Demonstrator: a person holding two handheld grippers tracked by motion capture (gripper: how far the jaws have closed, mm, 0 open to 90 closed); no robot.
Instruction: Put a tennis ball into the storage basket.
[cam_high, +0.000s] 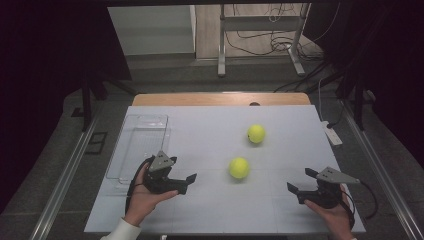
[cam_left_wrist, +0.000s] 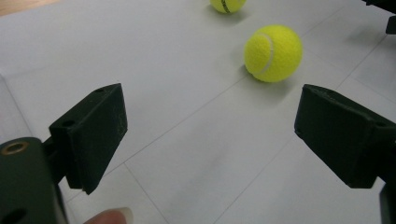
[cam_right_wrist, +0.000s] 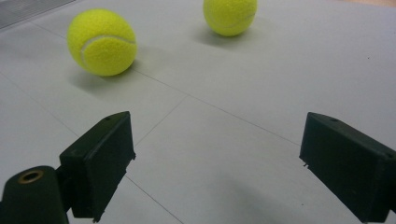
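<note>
Two yellow tennis balls lie on the white table mat (cam_high: 215, 125). The nearer ball (cam_high: 239, 168) (cam_left_wrist: 273, 52) (cam_right_wrist: 102, 42) sits mid-table; the farther ball (cam_high: 256, 133) (cam_left_wrist: 227, 4) (cam_right_wrist: 229, 15) rests behind it, slightly to the right. My left gripper (cam_high: 182, 169) (cam_left_wrist: 210, 135) is held low at the left front, open and empty, aimed toward the nearer ball a short way off. At the right front my right gripper (cam_high: 301, 180) (cam_right_wrist: 215, 158) is also open and empty, pointing left toward the balls.
A clear plastic box (cam_high: 142, 145) stands at the mat's left edge, just behind my left hand. A white power strip (cam_high: 332, 134) lies off the mat's right side. A wooden table edge (cam_high: 220, 98) shows at the back, with a metal frame and cables beyond.
</note>
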